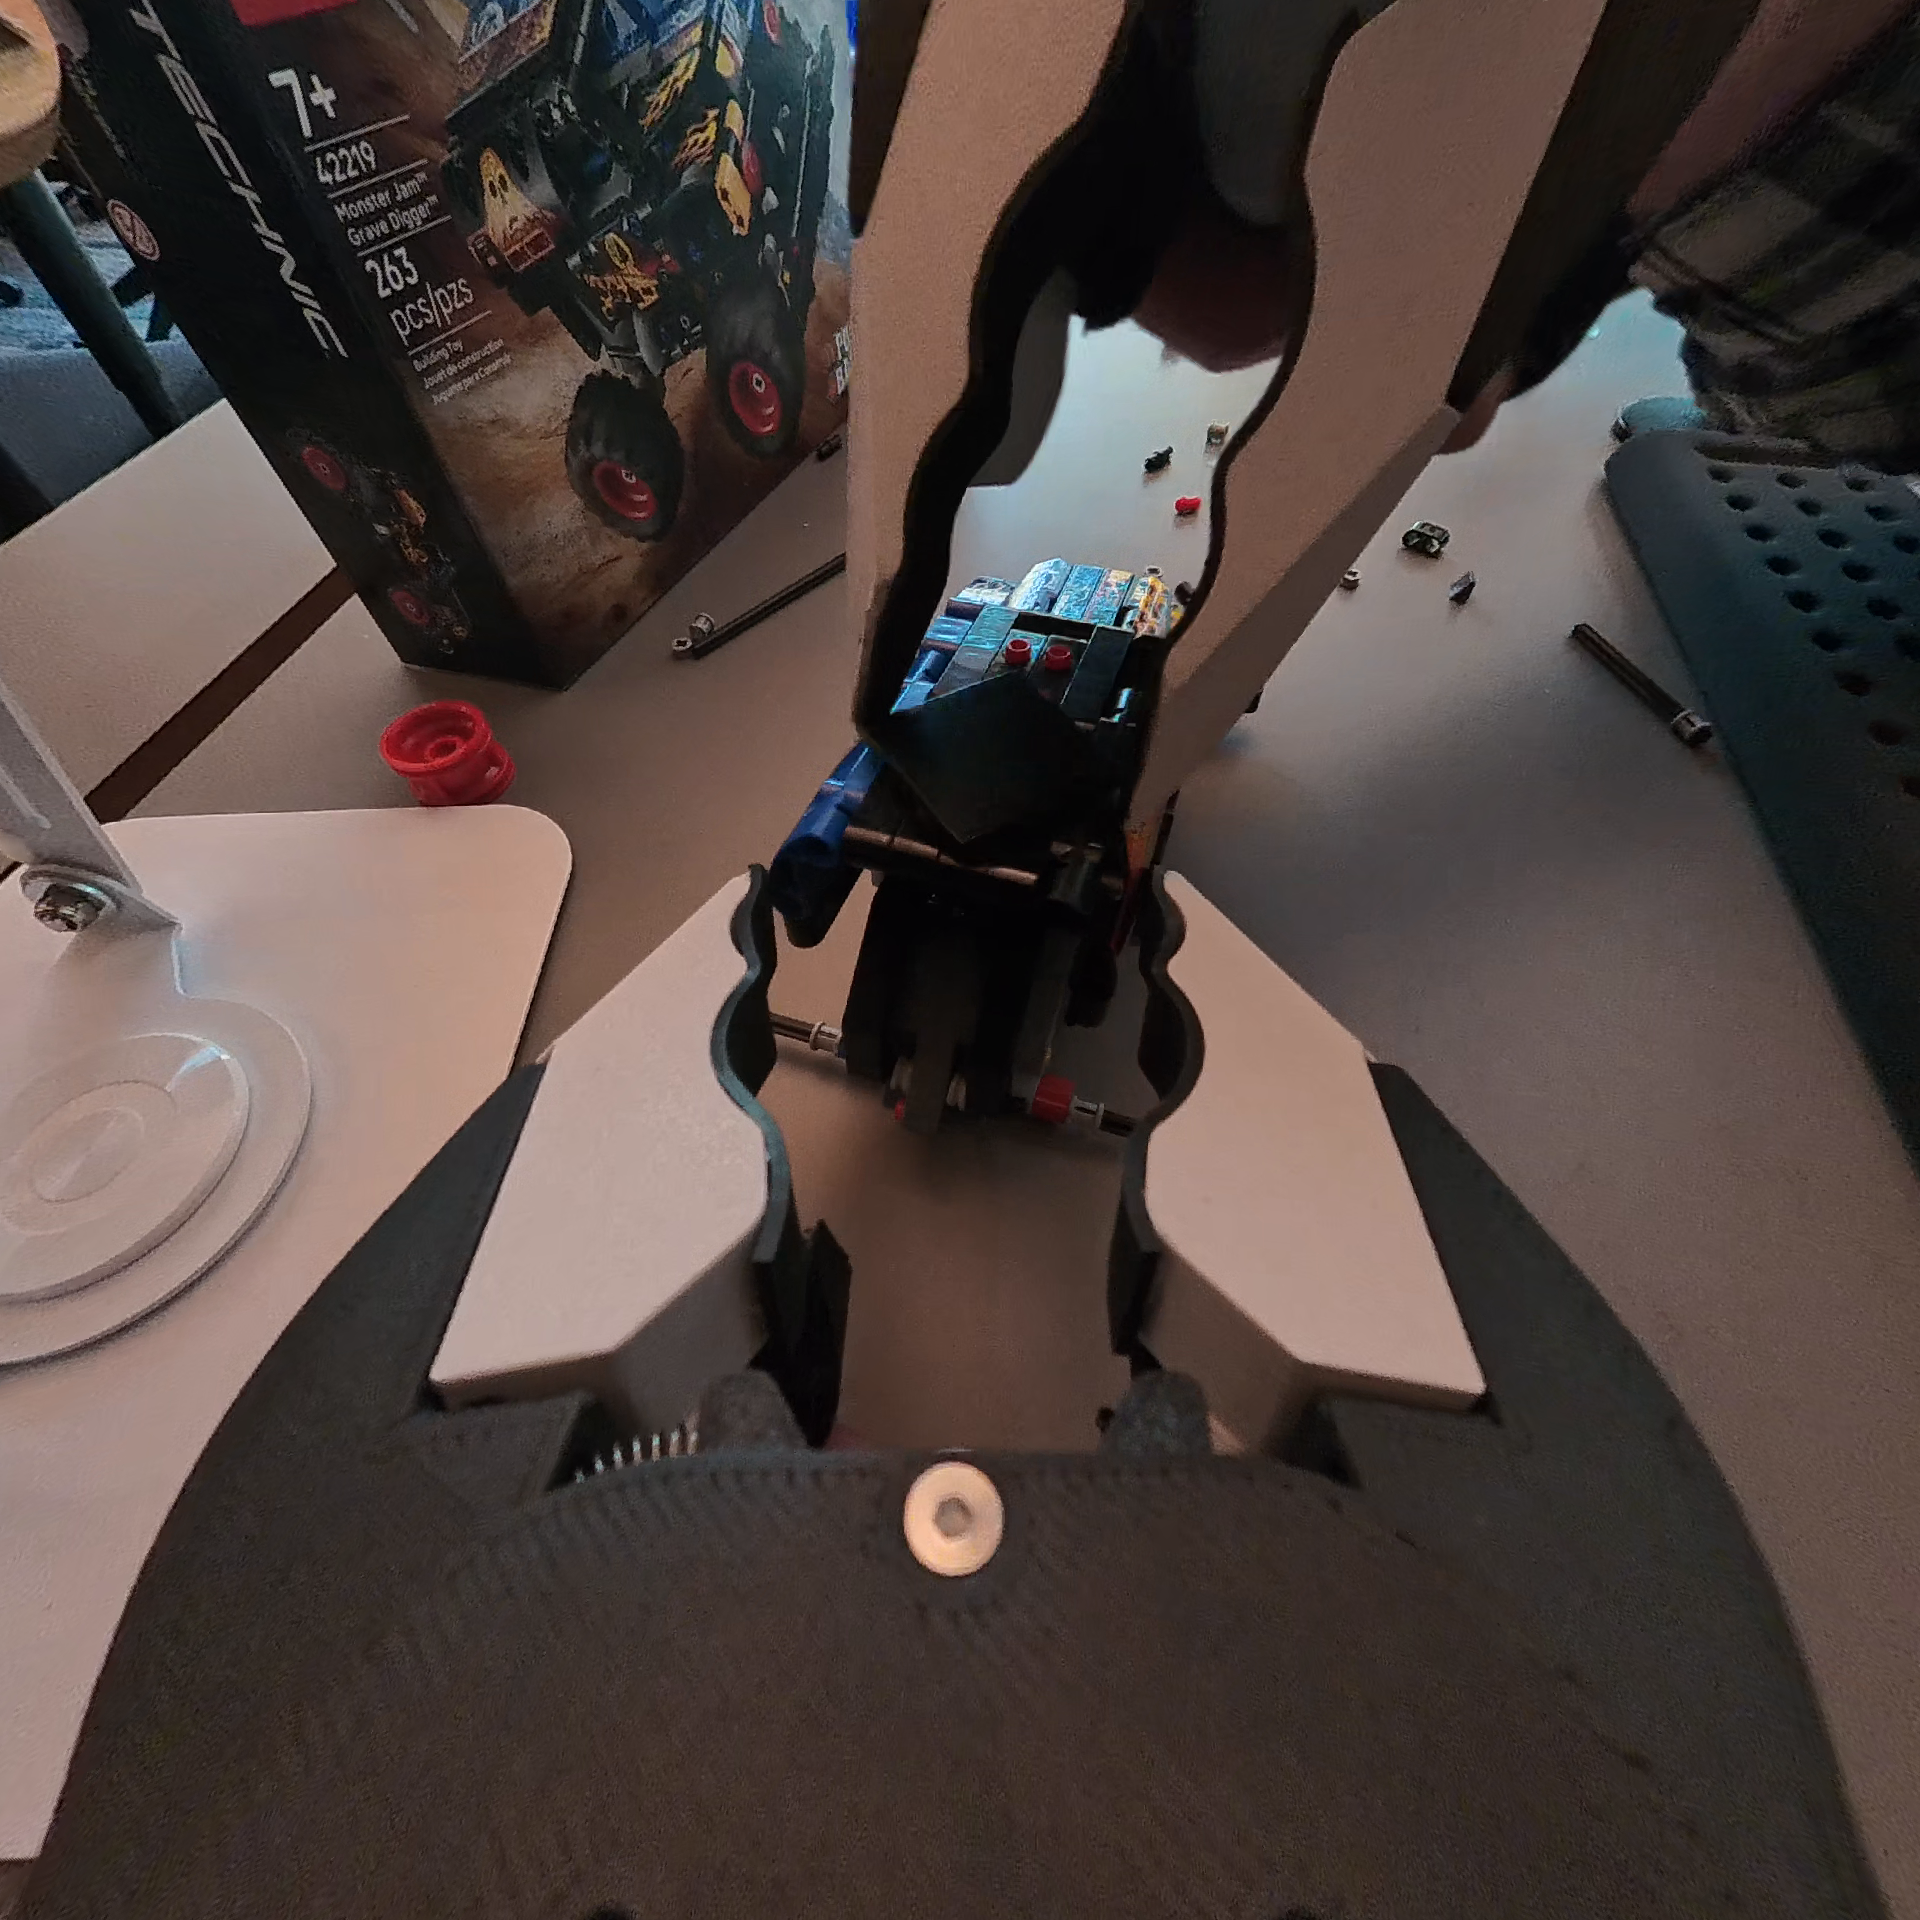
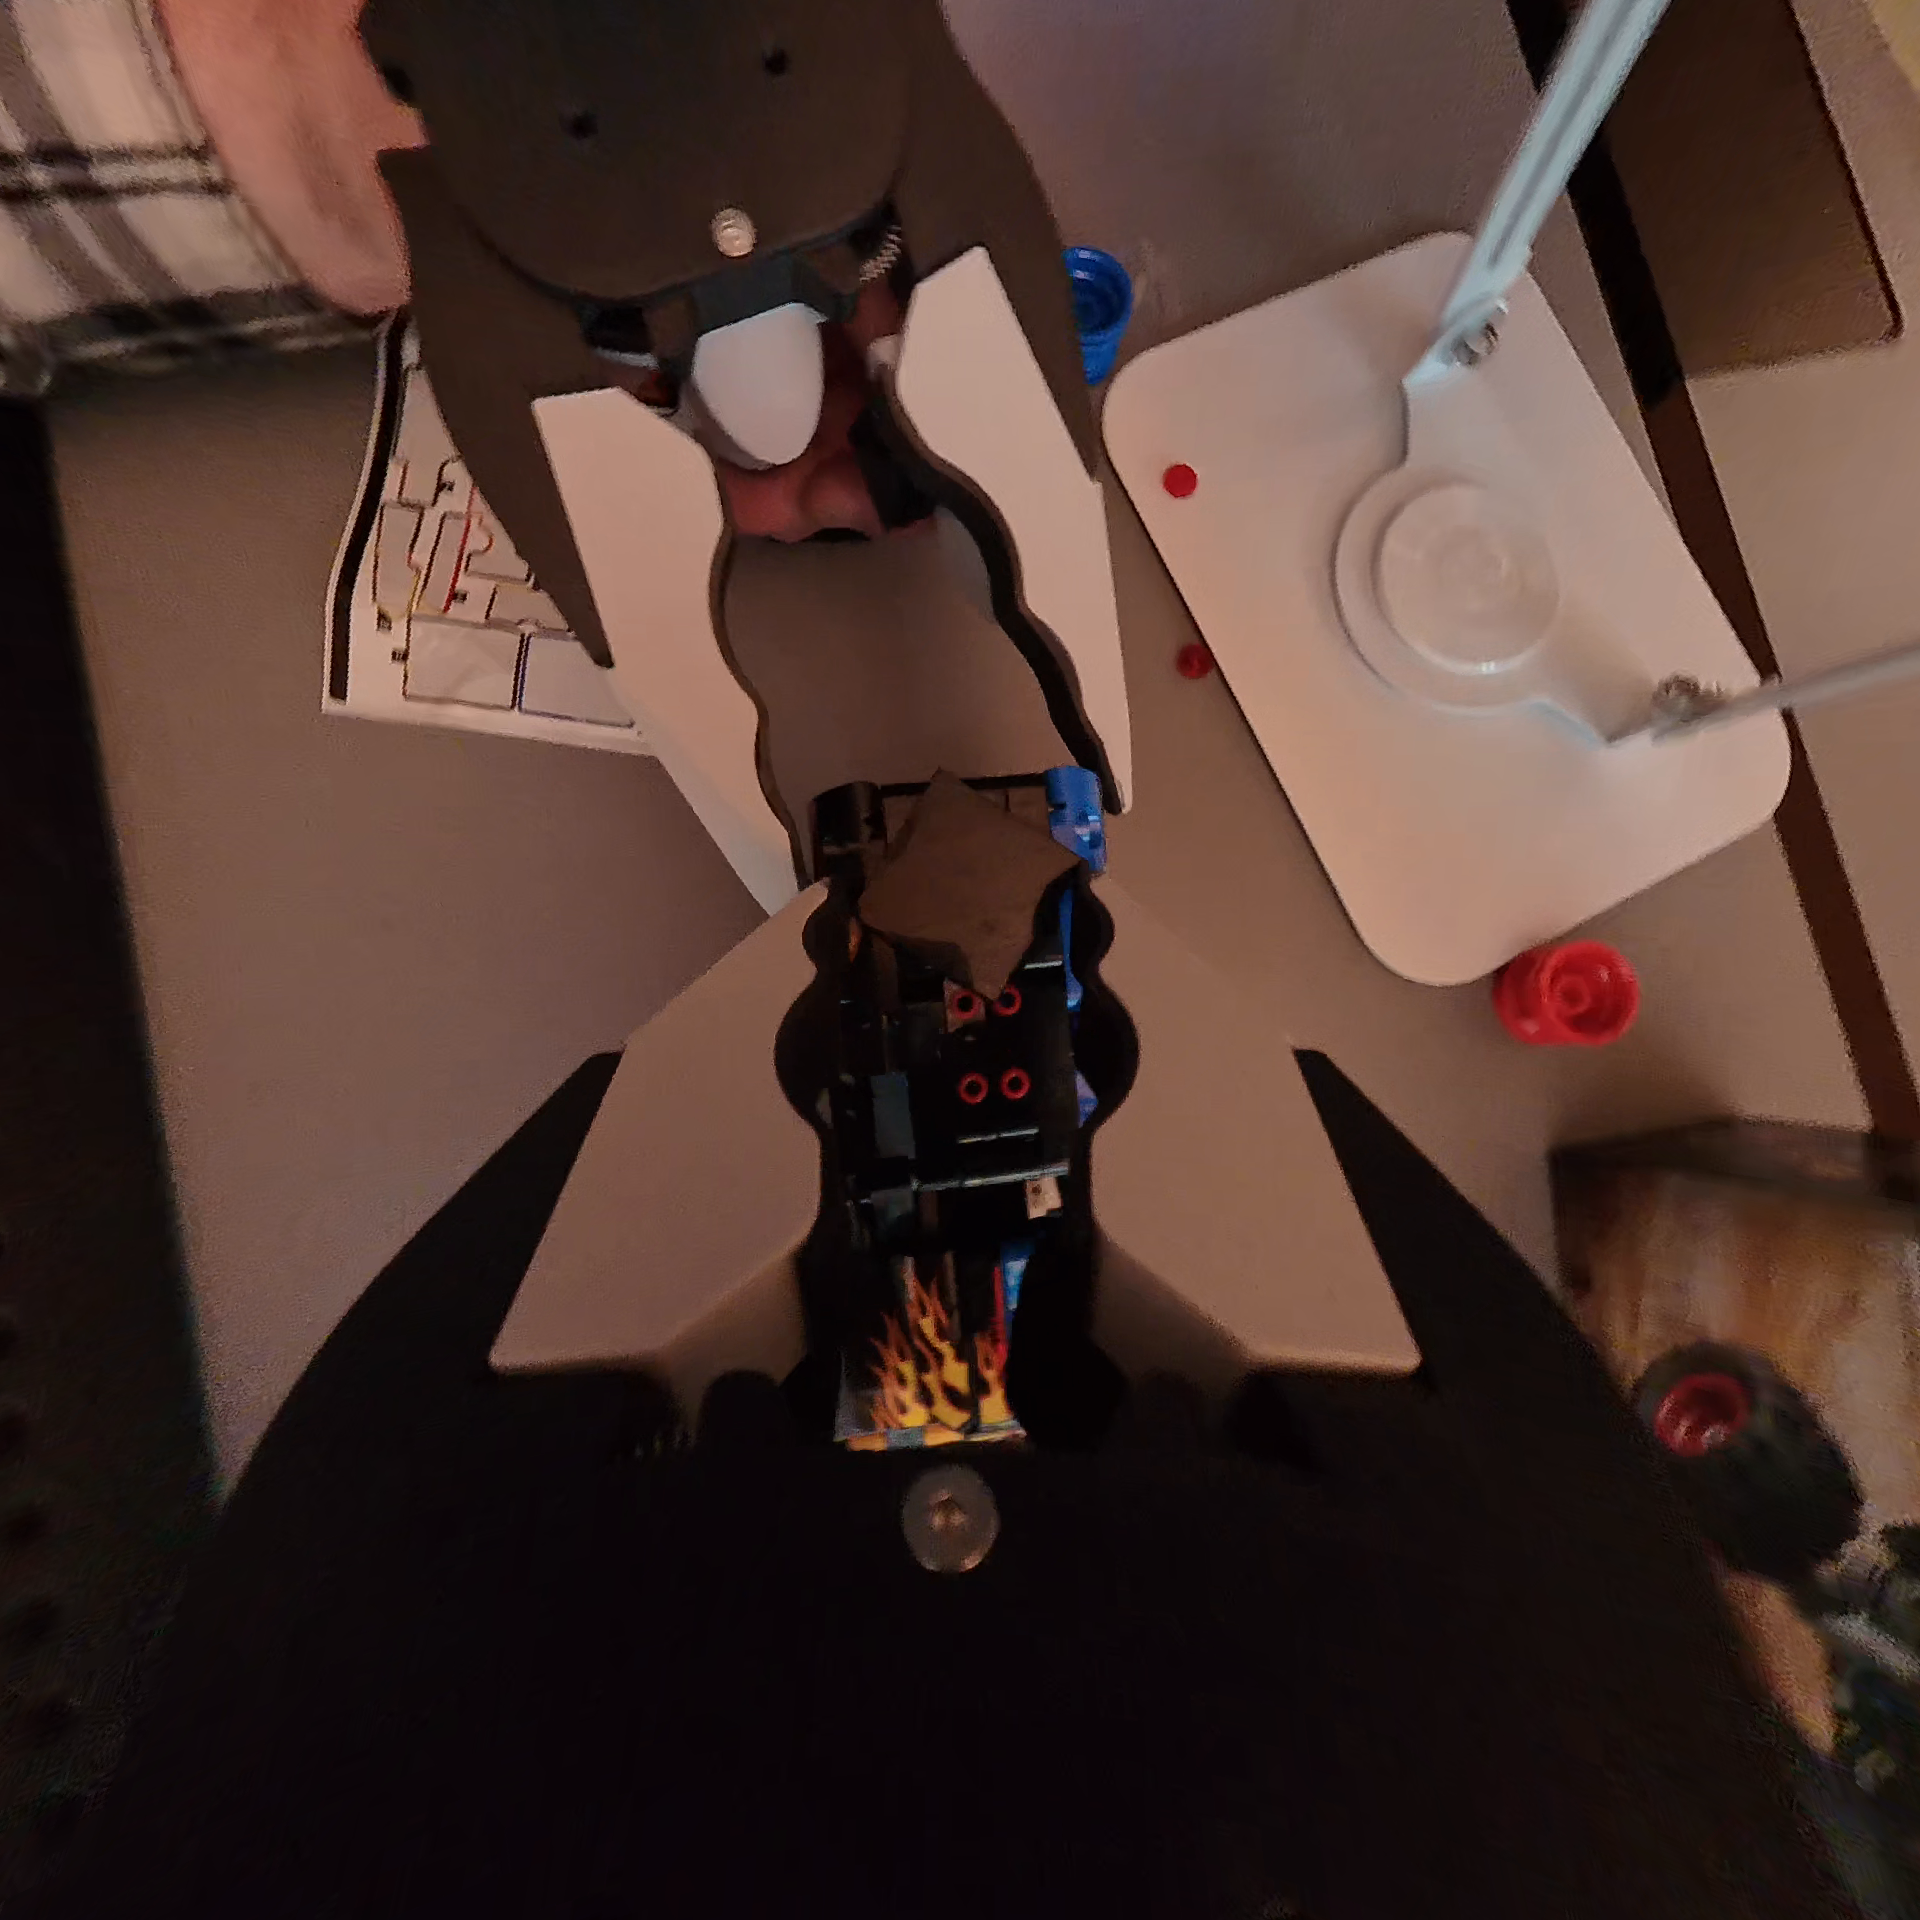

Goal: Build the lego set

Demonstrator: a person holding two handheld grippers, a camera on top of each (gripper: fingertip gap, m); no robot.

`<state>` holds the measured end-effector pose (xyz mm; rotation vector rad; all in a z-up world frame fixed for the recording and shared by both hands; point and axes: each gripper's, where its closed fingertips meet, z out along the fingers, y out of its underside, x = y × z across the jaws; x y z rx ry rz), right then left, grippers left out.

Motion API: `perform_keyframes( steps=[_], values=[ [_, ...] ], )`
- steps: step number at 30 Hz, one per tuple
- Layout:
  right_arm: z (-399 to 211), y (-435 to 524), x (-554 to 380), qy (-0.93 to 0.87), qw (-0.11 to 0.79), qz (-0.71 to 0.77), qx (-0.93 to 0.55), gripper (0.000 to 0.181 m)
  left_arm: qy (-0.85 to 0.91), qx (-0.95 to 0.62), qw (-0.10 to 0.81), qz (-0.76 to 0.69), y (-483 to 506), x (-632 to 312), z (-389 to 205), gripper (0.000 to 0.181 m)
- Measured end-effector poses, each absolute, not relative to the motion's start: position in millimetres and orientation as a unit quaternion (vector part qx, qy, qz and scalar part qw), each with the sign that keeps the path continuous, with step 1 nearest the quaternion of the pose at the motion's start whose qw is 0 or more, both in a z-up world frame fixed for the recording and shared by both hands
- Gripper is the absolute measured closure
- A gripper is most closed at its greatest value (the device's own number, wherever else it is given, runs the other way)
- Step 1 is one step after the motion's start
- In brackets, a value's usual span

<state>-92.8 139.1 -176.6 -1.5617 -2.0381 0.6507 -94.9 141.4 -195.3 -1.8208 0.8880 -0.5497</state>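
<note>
In the left wrist view, the half-built truck (image 1: pixel 987 831) is seen above the table (image 1: pixel 1455 935), its front end pinched by the left gripper (image 1: pixel 961 904).

In the right wrist view, its body is clamped by the right gripper (image 2: pixel 951 935). Light, rigid but snap-fitted, it is best gripped by the frame.
</note>
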Motion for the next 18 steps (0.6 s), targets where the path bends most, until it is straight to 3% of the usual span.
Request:
perform_keyframes(
  steps=[6, 11, 18],
  values=[
    [-169.8, 140.7, -87.6, -0.780, 0.225, 0.232, -0.537, 0.129, 0.370, -0.751, 0.497, -0.228, 140.9, -93.9, -195.4, 0.112],
    [-174.9, 139.2, -83.1, -0.744, 0.221, 0.231, -0.587, 0.145, 0.370, -0.750, 0.496, -0.234, 141.0, -93.6, -195.3, 0.112],
    [-177.1, 139.8, -84.7, -0.762, 0.207, 0.259, -0.557, 0.148, 0.369, -0.751, 0.497, -0.229, 141.3, -93.1, -195.7, 0.112]
  ],
)
